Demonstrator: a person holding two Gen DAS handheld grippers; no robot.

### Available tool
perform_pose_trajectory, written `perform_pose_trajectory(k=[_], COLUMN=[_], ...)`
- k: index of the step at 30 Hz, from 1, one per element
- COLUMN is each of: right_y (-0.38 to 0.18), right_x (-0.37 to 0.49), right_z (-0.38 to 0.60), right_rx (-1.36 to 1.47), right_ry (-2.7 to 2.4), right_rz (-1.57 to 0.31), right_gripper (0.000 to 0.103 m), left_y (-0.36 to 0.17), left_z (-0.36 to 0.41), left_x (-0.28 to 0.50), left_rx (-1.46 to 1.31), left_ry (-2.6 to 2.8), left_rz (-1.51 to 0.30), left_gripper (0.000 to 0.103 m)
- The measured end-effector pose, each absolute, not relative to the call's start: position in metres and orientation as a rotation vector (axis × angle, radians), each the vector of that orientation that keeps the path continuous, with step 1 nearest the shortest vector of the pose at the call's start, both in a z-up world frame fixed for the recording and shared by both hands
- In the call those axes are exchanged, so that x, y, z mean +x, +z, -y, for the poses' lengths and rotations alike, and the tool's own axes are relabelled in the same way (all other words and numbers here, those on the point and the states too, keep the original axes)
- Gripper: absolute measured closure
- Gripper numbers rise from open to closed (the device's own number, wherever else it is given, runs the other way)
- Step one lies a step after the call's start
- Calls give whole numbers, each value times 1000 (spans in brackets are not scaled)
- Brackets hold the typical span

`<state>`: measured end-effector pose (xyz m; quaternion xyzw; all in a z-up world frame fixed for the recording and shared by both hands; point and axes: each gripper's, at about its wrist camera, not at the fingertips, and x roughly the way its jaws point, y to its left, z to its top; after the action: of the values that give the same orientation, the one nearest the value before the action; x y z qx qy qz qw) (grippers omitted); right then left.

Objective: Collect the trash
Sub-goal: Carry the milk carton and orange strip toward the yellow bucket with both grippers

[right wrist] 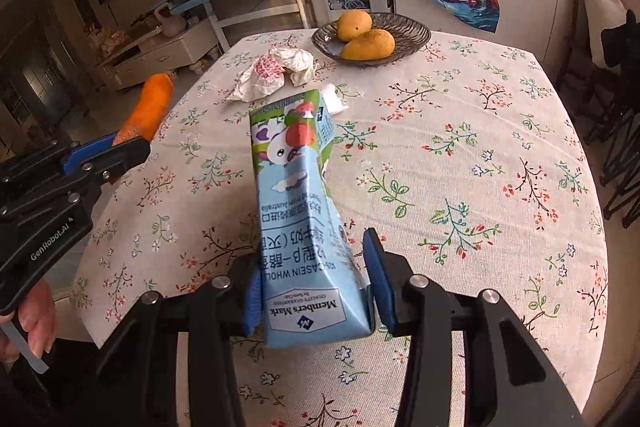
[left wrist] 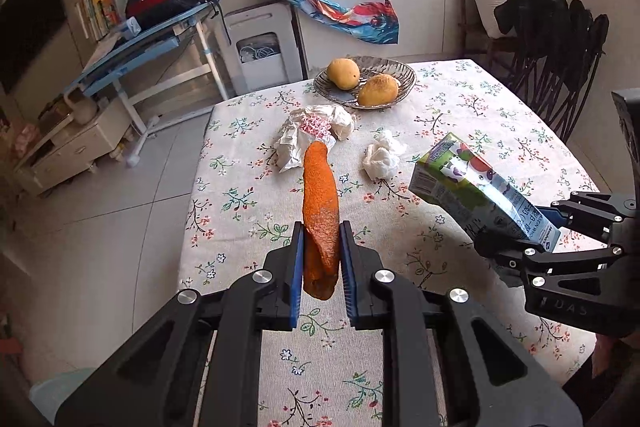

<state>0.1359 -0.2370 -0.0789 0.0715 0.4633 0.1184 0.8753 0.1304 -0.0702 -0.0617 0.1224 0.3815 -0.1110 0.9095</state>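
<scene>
My left gripper [left wrist: 320, 247] is shut on a long orange peel [left wrist: 319, 195] and holds it above the floral tablecloth; the peel also shows in the right wrist view [right wrist: 150, 107]. My right gripper [right wrist: 316, 275] is shut on a crushed blue milk carton [right wrist: 298, 211], held above the table; the carton shows at the right in the left wrist view [left wrist: 476, 193]. A crumpled paper wrapper [left wrist: 314, 131] and a small white tissue ball [left wrist: 383, 157] lie on the table beyond the peel. The carton partly hides the tissue in the right wrist view.
A glass dish [left wrist: 404, 73] with two mangoes [left wrist: 362, 83] stands at the table's far edge. A blue desk [left wrist: 152, 35] and a low cabinet [left wrist: 72, 147] stand on the floor to the left. Dark chairs [left wrist: 560, 39] stand at the right. A pale bin rim [left wrist: 60, 391] shows at the lower left.
</scene>
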Motion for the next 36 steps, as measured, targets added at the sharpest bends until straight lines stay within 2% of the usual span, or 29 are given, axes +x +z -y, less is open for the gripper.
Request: perform_pose_trajectory(k=[6,19,36], right_y=[-64,-49,-61], right_x=[106,48,-11], right_z=[242,246,237], right_rx=[295,397,401], right_ry=[311,364,414], right_rz=[-907,-823,-866], right_gripper=[59,59,59], left_y=[-45,-30,-35], left_z=[62,40,32], left_x=[105,47,0], left_rx=[209,116,97], left_ry=[-238,-250,-261], left_rz=[-744,-696,-687], left_gripper=[86,86,86])
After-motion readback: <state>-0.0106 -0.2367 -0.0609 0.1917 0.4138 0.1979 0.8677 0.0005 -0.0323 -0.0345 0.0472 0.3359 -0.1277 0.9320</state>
